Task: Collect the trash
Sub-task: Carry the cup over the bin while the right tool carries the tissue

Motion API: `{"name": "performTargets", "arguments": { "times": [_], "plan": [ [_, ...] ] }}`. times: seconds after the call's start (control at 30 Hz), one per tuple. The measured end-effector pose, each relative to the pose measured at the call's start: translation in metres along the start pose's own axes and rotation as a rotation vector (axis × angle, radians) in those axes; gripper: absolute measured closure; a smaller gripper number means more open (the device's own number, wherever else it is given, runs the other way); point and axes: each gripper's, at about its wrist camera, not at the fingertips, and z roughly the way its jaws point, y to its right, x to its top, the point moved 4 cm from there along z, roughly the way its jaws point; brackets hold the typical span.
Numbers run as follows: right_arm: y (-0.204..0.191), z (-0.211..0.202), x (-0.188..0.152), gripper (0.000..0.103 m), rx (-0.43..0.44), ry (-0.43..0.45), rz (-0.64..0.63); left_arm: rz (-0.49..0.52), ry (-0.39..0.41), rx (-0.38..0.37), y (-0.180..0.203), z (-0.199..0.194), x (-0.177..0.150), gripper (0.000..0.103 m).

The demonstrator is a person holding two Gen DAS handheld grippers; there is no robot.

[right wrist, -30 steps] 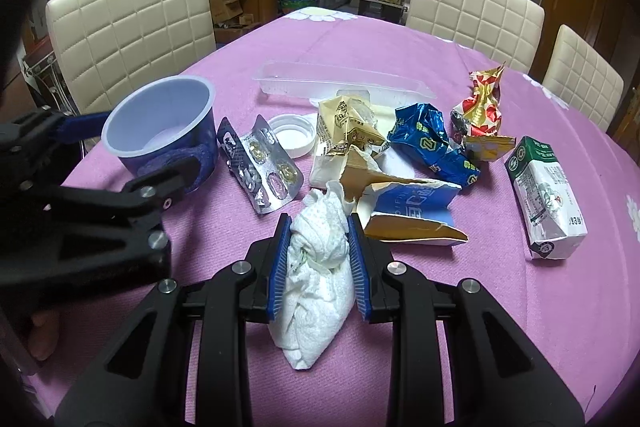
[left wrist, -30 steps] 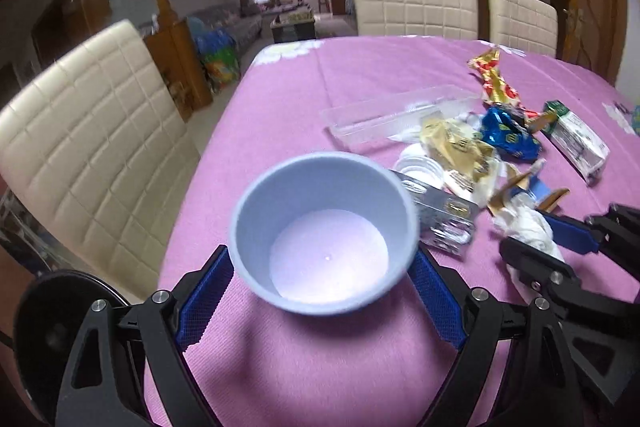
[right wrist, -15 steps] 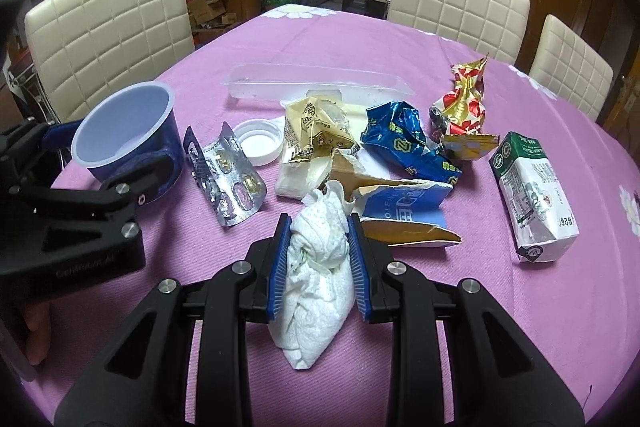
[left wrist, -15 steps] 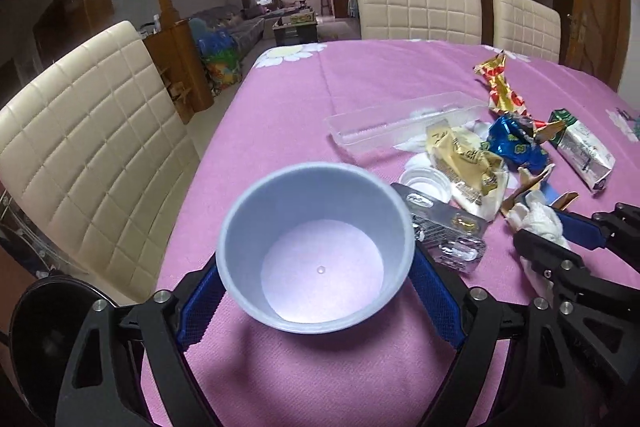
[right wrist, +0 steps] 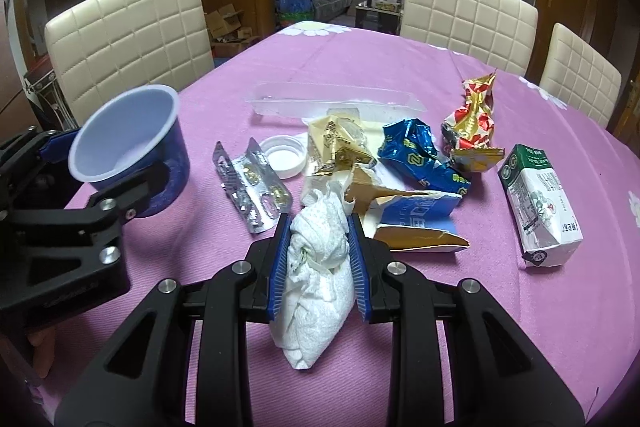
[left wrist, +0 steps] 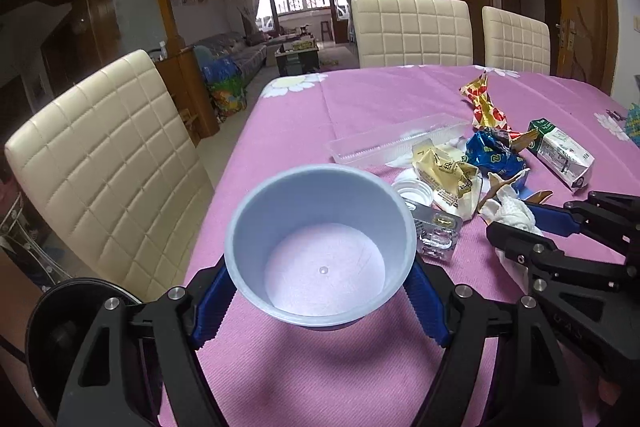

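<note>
My left gripper [left wrist: 318,291] is shut on an empty blue cup [left wrist: 320,247] and holds it above the purple tablecloth [left wrist: 304,367]; the cup also shows in the right wrist view [right wrist: 128,147]. My right gripper [right wrist: 318,255] is shut on a crumpled white tissue [right wrist: 316,275], lifted off the table; the tissue also shows in the left wrist view [left wrist: 512,211]. Trash lies ahead: a blister pack [right wrist: 252,191], a white lid [right wrist: 282,157], a gold wrapper [right wrist: 336,143], a blue wrapper [right wrist: 416,155], a torn blue carton [right wrist: 412,223], a red-gold wrapper [right wrist: 472,119], a milk carton [right wrist: 540,207] and a clear tray [right wrist: 336,99].
Cream padded chairs stand at the left [left wrist: 104,155] and at the far side [left wrist: 412,31] of the table. The table's left edge [left wrist: 224,187] runs close to the cup. A living room lies beyond.
My left gripper has raised the blue cup off the table and tilted it up. My right gripper has lifted slightly with the tissue still in it.
</note>
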Motion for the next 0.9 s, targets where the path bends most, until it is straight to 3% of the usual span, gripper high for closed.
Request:
{"name": "performTargets", "arguments": {
  "times": [0.57,0.9],
  "plan": [
    [-0.045,-0.017,0.003,0.074,0.104,0.022,-0.094,0.007,0.028,0.106,-0.038,-0.041,-0.031,0.028],
    [-0.087,-0.031,0.015,0.074,0.197,0.053,-0.171,-0.039,0.041,0.174,-0.068,-0.058,-0.042,0.028]
  ]
}}
